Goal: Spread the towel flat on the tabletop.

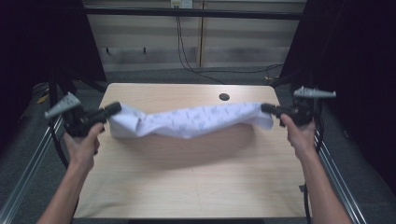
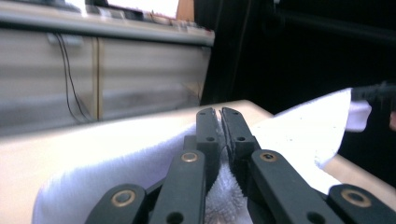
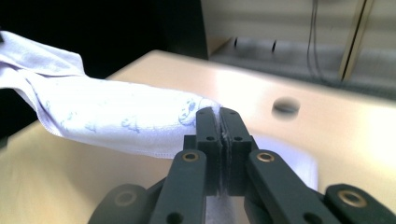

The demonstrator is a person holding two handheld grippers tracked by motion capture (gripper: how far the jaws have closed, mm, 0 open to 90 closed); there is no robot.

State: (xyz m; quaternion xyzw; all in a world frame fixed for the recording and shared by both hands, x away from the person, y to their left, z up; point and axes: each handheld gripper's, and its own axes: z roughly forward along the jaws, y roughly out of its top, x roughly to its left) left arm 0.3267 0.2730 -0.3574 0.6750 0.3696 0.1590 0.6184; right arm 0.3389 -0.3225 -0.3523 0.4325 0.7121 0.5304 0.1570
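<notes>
The fingers (image 2: 212,135) of the left gripper (image 1: 113,108) are clenched on one end of a white printed towel (image 1: 196,119), with a fold of terry cloth squeezed up between them in the left gripper view. The fingers (image 3: 233,133) of the right gripper (image 1: 267,108) are likewise pressed tight on the towel's other end, a thin edge of cloth caught in the seam between them.

Below both pairs of fingers lies the light wooden bench (image 1: 187,177), the largest thing in the high view; its top spreads under and toward the person from the line between the two grippers. The towel is next in size. It hangs in the air between the two sets of fingers, stretched from one to the other and sagging a little in the middle, above the far half of the bench. It bears a pale blue-grey pattern, and near the left fingers it bunches into loose folds. In the right gripper view it runs away from the fingers to the left as a rolled, drooping band (image 3: 107,114).

The person's left hand (image 1: 84,144) and right hand (image 1: 299,133) hold the gripper handles, just behind the fingers on each side. Beyond the towel, a little nearer the right fingers than the left, a small dark round hole (image 1: 224,97) sits in the bench top.
</notes>
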